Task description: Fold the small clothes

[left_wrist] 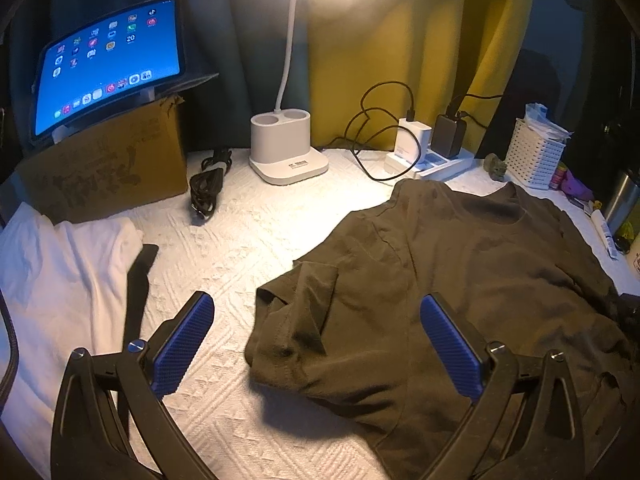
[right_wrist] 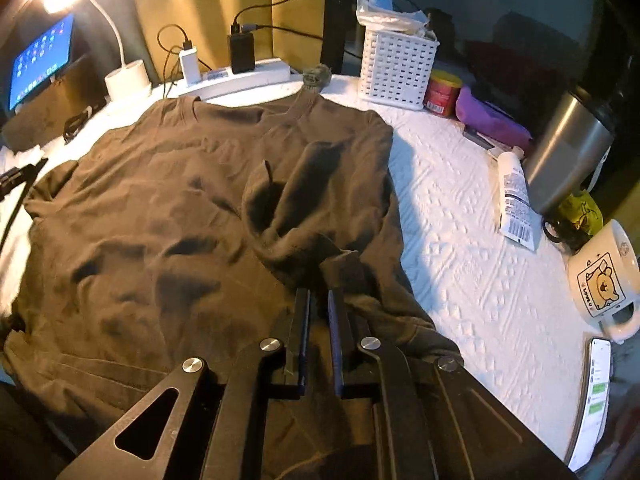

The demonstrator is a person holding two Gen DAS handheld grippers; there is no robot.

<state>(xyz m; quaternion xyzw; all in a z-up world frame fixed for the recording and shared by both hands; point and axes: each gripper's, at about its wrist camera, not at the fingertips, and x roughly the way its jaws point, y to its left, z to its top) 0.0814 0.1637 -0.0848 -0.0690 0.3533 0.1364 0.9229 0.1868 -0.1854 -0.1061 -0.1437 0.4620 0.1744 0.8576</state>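
While the dark olive cotton T-shirt [right_wrist: 180, 208] is spread collar-far across the white quilted cover [right_wrist: 460, 240], its right sleeve is pinched by the closed right gripper [right_wrist: 319, 296]; the left gripper [left_wrist: 316, 320], fingers apart, is held above the left sleeve.

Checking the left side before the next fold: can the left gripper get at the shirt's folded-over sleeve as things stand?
Probably yes. The left gripper has its jaws wide open, and the sleeve of the dark shirt lies just ahead between them, with only bare white table cover around it and nothing across the way.

Black tongs [left_wrist: 316, 340], ribbed blue pads [left_wrist: 182, 350], silver screws [right_wrist: 269, 345]
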